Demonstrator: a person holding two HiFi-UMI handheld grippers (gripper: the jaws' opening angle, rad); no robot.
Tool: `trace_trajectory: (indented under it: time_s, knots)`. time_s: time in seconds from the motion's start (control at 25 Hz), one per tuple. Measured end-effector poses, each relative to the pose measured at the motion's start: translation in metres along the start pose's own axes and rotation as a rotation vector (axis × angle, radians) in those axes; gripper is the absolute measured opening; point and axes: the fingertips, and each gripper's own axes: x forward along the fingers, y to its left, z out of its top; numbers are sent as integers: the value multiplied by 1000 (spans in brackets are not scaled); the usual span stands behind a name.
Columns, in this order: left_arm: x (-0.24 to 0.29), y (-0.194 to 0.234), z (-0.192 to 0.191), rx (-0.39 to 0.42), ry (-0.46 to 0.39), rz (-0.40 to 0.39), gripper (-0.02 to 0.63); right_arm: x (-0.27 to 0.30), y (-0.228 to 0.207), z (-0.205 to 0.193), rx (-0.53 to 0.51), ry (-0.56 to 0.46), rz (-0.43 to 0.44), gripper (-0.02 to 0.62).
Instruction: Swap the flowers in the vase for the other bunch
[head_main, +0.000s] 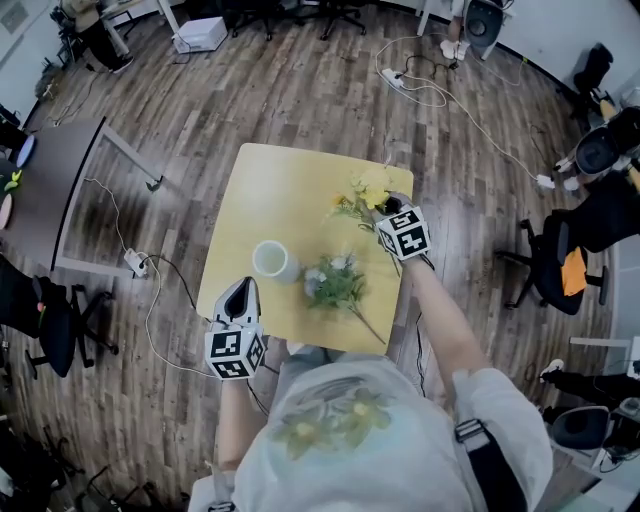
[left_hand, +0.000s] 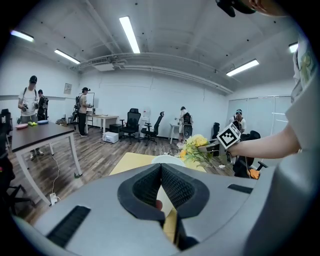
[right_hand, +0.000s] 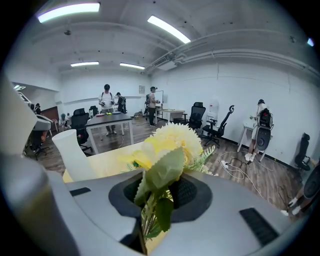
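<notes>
The right gripper (head_main: 386, 211) is pinching the yellow bunch (head_main: 365, 192) by its stems above the table's (head_main: 262, 180) right edge, and should be tipping them upright and centring them over the empty vase (head_main: 271, 260) near the left edge, while the left gripper (head_main: 240, 294) is hovering, jaws pressed together.

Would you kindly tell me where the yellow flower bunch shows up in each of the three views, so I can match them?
Head view: the yellow flower bunch is right of centre, held by the right gripper.
Left gripper view: right of centre, just left of that gripper's marker cube.
Right gripper view: dead centre, stems between the jaws.
Shared landmark: the white vase.
</notes>
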Motion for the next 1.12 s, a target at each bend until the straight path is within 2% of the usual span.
trace_trajectory:
  time_s: [0.88,1.12]
  knots:
    - [-24,0,1,-3,-29,2,17,-37,31,88,-51,-207,44,104]
    - [-31,-2,-1,-6,-34,5,17,-53,39,117,-48,-298,59,104]
